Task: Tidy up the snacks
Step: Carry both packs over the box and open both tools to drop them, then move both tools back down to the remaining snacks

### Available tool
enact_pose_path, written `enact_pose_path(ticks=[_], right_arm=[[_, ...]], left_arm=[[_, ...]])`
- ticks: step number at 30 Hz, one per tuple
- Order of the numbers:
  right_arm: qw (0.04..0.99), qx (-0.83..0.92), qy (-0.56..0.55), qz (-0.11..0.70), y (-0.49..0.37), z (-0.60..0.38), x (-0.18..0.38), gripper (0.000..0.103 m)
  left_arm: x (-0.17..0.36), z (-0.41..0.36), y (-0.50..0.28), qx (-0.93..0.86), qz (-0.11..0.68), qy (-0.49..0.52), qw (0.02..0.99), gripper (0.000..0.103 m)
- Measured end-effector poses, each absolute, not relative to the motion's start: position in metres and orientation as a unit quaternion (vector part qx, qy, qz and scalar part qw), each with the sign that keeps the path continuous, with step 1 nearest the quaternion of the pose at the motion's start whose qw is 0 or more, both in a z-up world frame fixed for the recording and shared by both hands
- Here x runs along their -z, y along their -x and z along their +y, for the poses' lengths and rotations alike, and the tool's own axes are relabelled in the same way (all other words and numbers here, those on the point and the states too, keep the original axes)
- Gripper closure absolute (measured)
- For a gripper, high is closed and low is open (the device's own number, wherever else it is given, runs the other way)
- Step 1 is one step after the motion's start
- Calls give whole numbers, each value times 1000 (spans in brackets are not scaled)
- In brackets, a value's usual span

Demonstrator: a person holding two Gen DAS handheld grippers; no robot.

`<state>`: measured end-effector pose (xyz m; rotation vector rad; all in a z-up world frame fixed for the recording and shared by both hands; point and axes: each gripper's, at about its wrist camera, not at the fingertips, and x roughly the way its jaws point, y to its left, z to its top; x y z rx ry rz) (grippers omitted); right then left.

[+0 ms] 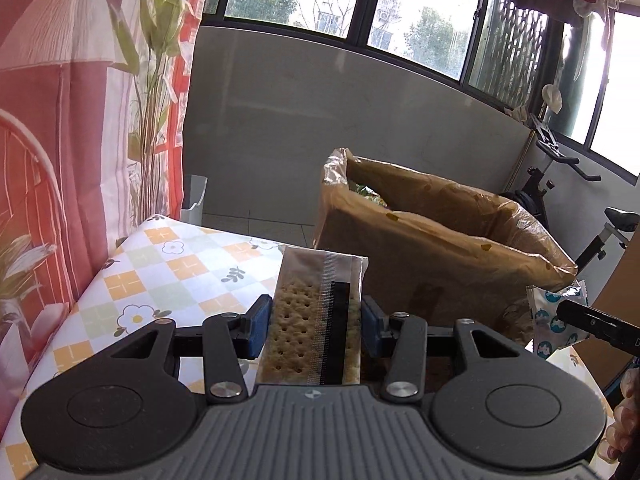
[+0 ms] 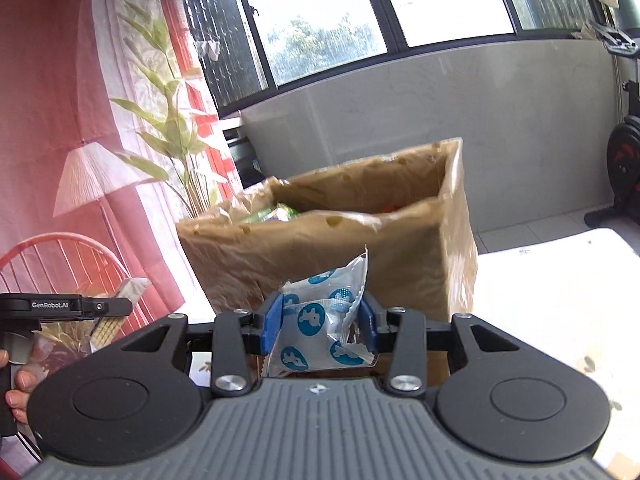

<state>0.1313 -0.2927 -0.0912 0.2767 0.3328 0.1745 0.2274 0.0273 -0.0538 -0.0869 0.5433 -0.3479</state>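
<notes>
Two snacks are held up near the brown box.

A cracker pack (image 1: 316, 320) is squeezed between the blue pads of the left gripper (image 1: 316, 322). A white packet with blue bears (image 2: 322, 328) is pinched by the right gripper (image 2: 320, 326). Both are held just in front of the open cardboard box (image 1: 436, 248) on the flowered table (image 1: 172, 268).

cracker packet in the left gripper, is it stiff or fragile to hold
The cracker packet probably stays fairly stiff: it stands straight between the left gripper pads. Likely fragile, since the crackers look thin. Its clear wrapper may be slippery.
</notes>
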Motion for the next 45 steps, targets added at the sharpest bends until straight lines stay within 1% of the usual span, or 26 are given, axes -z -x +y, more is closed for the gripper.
enact_pose_path(ticks=[3, 7, 10, 13, 16, 22, 23, 24, 25, 26, 28, 31, 40, 45], right_arm=[[980, -96, -123, 125, -137, -295, 62, 61], [987, -81, -87, 109, -171, -296, 35, 61], [988, -44, -43, 145, -213, -295, 26, 61], [982, -17, -35, 184, -248, -298, 30, 61], [979, 16, -13, 200, -265, -296, 42, 61], [972, 28, -29, 230, -276, -302, 64, 58], [972, 26, -30, 231, -276, -304, 65, 58], [973, 25, -31, 228, -275, -304, 66, 58], [973, 25, -31, 226, -274, -304, 65, 55], [974, 24, -32, 224, -272, -305, 64, 48], [975, 22, -36, 216, -267, -305, 61, 45], [980, 10, -45, 194, -252, -307, 55, 45], [991, -27, -64, 112, -190, -301, 53, 45], [994, -28, -63, 90, -160, -296, 68, 45]], left_arm=[[25, 3, -240, 196, 230, 24, 953, 54], [1, -35, -264, 238, 211, 7, 948, 54], [-7, -66, -291, 260, 212, -2, 942, 54], [-4, -103, -322, 268, 225, -27, 937, 54], [4, -126, -347, 265, 241, -22, 933, 54], [30, -161, -374, 263, 267, -36, 926, 53], [33, -162, -379, 264, 270, -34, 925, 52], [36, -164, -380, 265, 272, -33, 925, 44], [39, -165, -381, 263, 275, -30, 924, 38], [41, -162, -384, 260, 279, -24, 924, 29], [42, -155, -381, 263, 278, -11, 924, 29], [37, -138, -371, 266, 267, -3, 926, 29], [5, -74, -307, 235, 191, -24, 953, 29], [16, -37, -277, 189, 197, 8, 962, 29]])
